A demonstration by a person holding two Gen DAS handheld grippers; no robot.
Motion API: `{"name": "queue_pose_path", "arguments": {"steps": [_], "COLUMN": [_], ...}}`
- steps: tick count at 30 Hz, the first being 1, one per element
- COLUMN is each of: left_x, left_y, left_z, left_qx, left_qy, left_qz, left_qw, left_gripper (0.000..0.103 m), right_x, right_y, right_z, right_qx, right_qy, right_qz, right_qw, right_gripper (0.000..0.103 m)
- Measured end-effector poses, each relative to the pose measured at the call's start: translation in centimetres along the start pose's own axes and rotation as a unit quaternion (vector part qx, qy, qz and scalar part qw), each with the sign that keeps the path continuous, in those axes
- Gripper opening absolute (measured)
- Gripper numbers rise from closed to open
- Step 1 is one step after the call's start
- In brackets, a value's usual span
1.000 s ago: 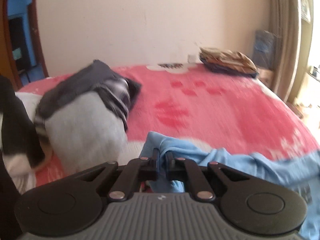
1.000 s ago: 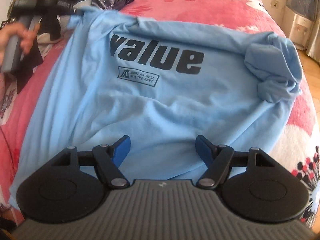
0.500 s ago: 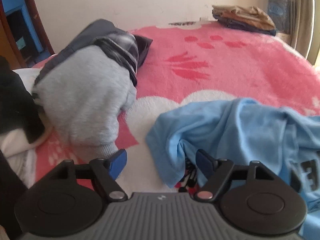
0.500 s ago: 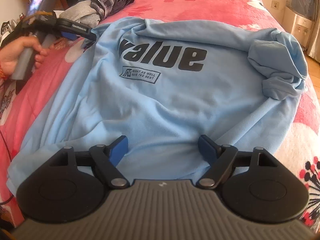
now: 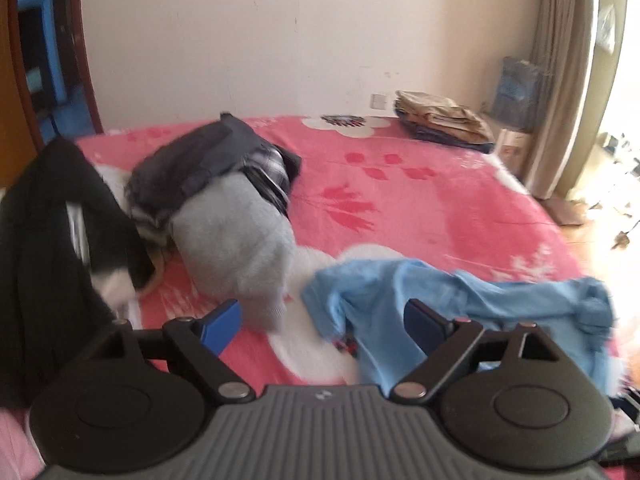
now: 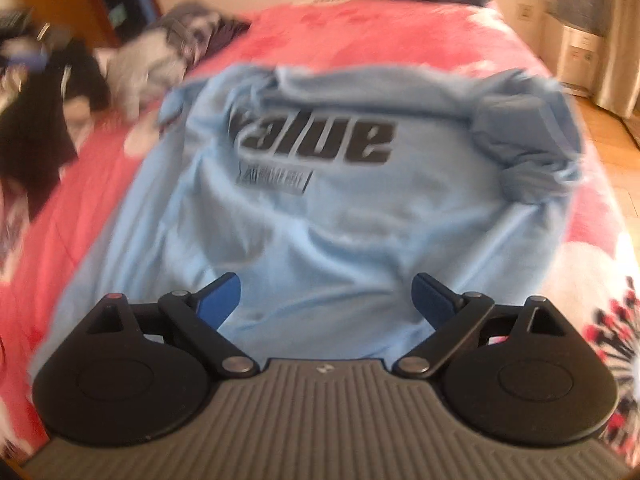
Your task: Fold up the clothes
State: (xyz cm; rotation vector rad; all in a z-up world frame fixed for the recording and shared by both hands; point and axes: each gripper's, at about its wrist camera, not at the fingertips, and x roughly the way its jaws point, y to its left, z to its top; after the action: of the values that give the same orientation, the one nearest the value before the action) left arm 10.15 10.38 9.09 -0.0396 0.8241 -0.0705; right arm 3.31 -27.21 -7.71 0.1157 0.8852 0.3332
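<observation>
**Two grippers open above a light blue T-shirt on the bed**

Two-finger left gripper (image 5: 320, 320): blue pads spread wide, nothing between them. Same for the right gripper (image 6: 326, 300): pads far apart, empty, hovering over the hem end of the shirt.

Light blue T-shirt (image 6: 304, 216) lies spread, front up, on the pink blanket (image 6: 360, 44). Print reads "value" in heavy black letters; below it a small boxed label, too blurred to read. Sleeve at 2 o'clock in the right wrist view is bunched into a knot of folds. Collar edge at 12 o'clock is rumpled.

Left wrist view: the shirt (image 5: 400, 300) shows as a crumpled edge at 4 o'clock, partly behind the right-hand pad. Grey sweater (image 5: 240, 240) lies at 10 o'clock, just beside the shirt, with a dark plaid garment (image 5: 224, 156) on top. Black garment (image 5: 52, 220) at 9 o'clock. Folded stack of tan clothes (image 5: 440, 120) at 1 o'clock, at the far edge of the bed, well apart from the shirt.

Both views motion-blurred.
</observation>
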Motion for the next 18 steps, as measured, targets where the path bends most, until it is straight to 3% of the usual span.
{"name": "queue_pose_path", "arguments": {"steps": [4, 6, 9, 11, 13, 14, 18], "left_x": [-0.4, 0.2, 1.3, 1.8, 1.5, 1.4, 1.7], "left_y": [-0.3, -0.7, -1.4, -2.0, -2.7, -2.9, -3.3], "left_z": [-5.1, -8.4, -13.2, -15.9, -18.1, -19.0, -21.3], "left_qx": [-0.016, -0.023, -0.033, -0.024, -0.002, 0.007, 0.016], "left_qy": [0.075, 0.116, 0.167, 0.179, 0.169, 0.165, 0.162], "left_qz": [-0.048, -0.067, -0.090, -0.089, -0.079, -0.074, -0.063], "left_qw": [0.9959, 0.9907, 0.9813, 0.9795, 0.9824, 0.9835, 0.9846], "left_gripper": [0.088, 0.082, 0.067, 0.056, 0.055, 0.052, 0.037], "right_x": [-4.1, -4.7, -5.6, -6.1, -6.7, -7.0, -7.8], "right_y": [-1.3, -1.8, -2.4, -2.9, -3.4, -3.6, -3.1], "right_z": [-0.4, -2.0, -4.4, -6.0, -7.6, -8.3, -8.8], "right_qx": [0.059, 0.098, 0.156, 0.194, 0.232, 0.250, 0.239], "right_qy": [-0.022, -0.006, 0.019, 0.035, 0.051, 0.059, 0.060], "right_qz": [0.011, 0.018, 0.028, 0.035, 0.042, 0.045, 0.038], "right_qw": [0.998, 0.995, 0.987, 0.980, 0.970, 0.965, 0.968], "right_gripper": [0.092, 0.092, 0.081, 0.072, 0.054, 0.052, 0.034]}}
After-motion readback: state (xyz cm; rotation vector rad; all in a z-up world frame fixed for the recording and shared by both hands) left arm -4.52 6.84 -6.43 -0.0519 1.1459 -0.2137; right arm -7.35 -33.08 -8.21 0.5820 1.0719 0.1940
